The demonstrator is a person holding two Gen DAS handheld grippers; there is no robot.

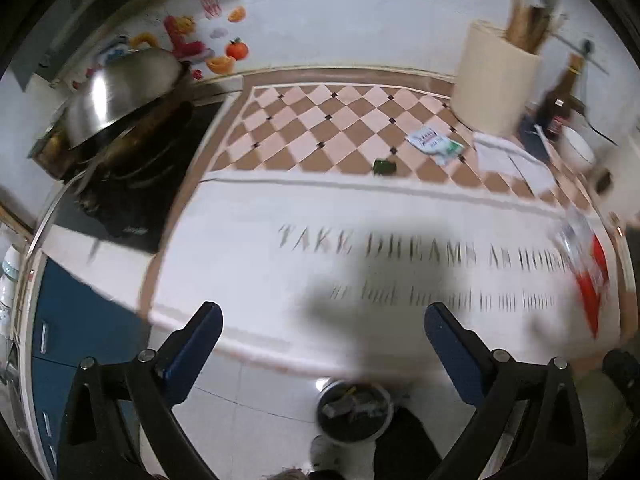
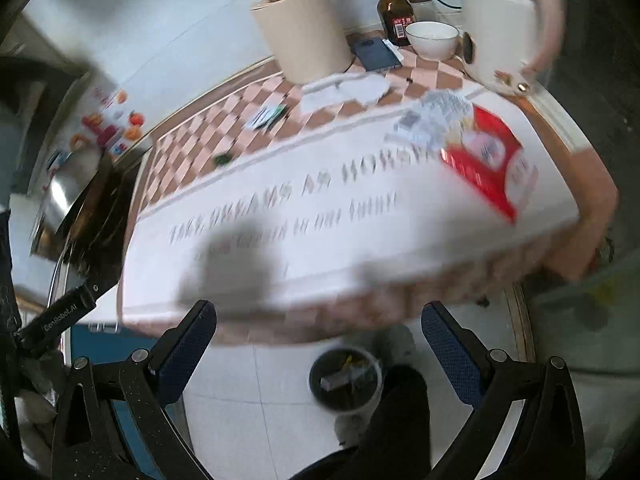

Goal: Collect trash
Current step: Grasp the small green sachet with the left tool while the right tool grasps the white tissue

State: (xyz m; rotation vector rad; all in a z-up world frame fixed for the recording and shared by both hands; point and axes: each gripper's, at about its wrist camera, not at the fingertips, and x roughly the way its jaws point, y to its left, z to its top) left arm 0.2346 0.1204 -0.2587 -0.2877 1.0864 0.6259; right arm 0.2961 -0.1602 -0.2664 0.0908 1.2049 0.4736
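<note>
Trash lay scattered on the worktop [image 1: 248, 248], which was covered by a white cloth with printed lettering and a checkered band along the back. A red-and-white wrapper [image 2: 486, 164] sat near the right edge with a crumpled clear wrapper [image 2: 434, 118] touching it. A white-and-green packet [image 1: 434, 142] and a small dark green scrap [image 1: 385, 167] rested farther back on the checkered part. The left claw [image 1: 322, 354] and the right claw [image 2: 318, 354] both hung spread wide and empty above the front edge, likely raised to survey the pieces before reaching. Below them on the floor stood a round bin [image 2: 346, 378], already holding some dark scraps and a boxy item, probably placed there to receive the rest. At the back, a cream pot [image 2: 306, 28] held wooden utensils, and a white bowl [image 2: 432, 38] looked empty.
</note>
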